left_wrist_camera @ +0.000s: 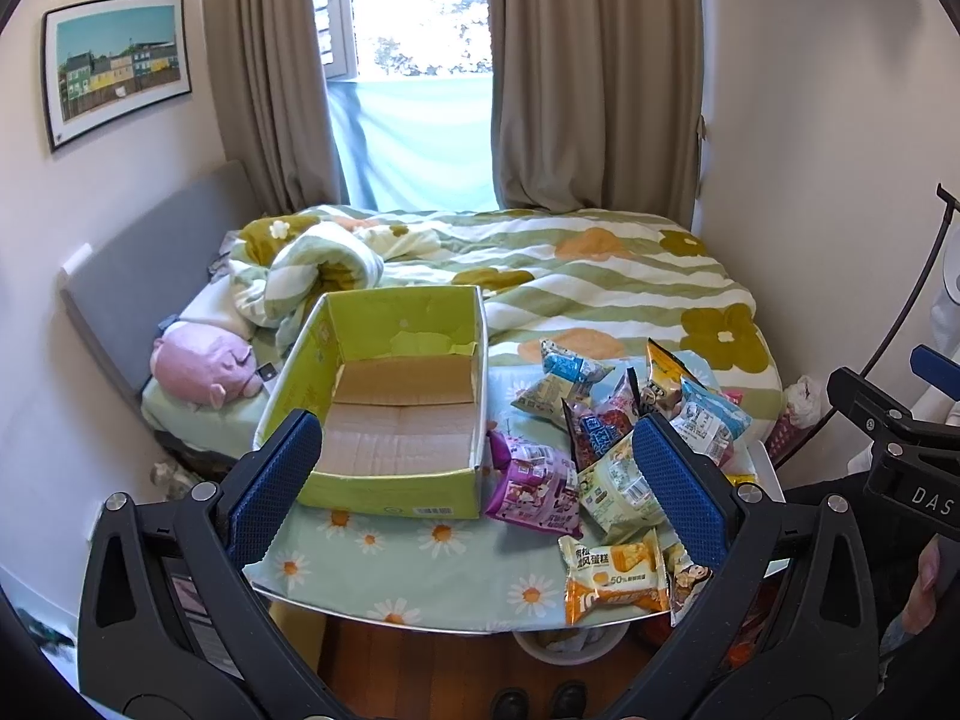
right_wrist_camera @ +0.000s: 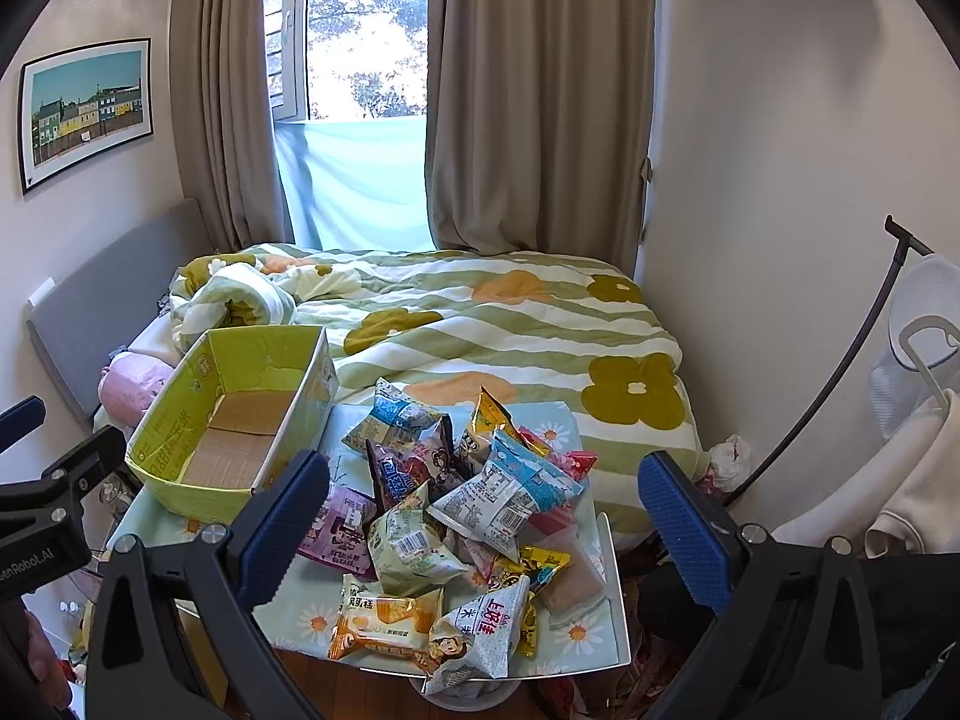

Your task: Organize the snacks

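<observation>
Left gripper spread wide, right gripper spread wide, empty green box beside snack packets on counter

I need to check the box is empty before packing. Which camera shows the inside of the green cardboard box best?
The left wrist view: the green cardboard box faces it squarely, its whole bare floor visible. The right wrist view shows the box at an angle at the left, part of its floor hidden by its near wall.

The right tongs hang spread wide, holding nothing, above a heap of snack packets on the daisy-print surface; an empty green box sits left of them.
</observation>
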The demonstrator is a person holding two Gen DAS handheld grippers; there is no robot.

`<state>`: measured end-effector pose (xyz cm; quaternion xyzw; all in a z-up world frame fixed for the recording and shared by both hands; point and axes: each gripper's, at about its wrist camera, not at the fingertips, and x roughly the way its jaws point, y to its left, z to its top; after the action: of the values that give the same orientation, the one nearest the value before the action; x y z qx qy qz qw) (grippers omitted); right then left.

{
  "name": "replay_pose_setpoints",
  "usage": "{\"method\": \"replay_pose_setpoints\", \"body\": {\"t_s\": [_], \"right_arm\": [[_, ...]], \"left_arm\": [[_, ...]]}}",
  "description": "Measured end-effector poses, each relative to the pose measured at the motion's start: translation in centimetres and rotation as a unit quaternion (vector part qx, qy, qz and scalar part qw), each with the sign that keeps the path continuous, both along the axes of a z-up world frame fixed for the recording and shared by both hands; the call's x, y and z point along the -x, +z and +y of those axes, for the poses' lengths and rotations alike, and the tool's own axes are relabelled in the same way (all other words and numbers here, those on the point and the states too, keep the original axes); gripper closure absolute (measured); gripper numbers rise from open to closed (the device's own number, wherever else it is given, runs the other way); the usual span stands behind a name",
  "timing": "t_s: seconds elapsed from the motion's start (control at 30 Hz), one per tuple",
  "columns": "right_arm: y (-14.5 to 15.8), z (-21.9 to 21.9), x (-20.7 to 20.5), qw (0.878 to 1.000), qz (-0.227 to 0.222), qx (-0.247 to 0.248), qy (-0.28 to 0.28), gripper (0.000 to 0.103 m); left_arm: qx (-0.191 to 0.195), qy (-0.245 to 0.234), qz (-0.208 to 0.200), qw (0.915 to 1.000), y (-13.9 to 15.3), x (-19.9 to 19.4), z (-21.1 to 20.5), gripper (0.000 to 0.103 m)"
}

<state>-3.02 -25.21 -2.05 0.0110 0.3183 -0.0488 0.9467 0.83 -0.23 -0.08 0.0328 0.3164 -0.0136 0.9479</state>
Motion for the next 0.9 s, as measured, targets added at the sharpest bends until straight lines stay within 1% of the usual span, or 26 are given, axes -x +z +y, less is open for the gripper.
{"method": "replay_pose_setpoints", "body": {"t_s": [0.67, 0.7, 0.9], "right_arm": [[0.3, -0.26, 0.16, 1.0, 0.001, -0.001, 0.001, 0.0], [-0.22, 0.19, -0.24, 1.0, 0.001, 0.0, 0.002, 0.0], [-0.31, 0.31, -0.4, 1.0, 0.002, -0.002, 0.003, 0.0]], "left_arm": [[0.0, 0.0, 0.002, 1.0, -0.04, -0.1, 0.31, 0.001], [0.0, 0.001, 0.002, 1.0, -0.1, -0.11, 0.3, 0.001], [-0.001, 0.002, 0.003, 1.0, -0.28, -0.18, 0.35, 0.001]]}}
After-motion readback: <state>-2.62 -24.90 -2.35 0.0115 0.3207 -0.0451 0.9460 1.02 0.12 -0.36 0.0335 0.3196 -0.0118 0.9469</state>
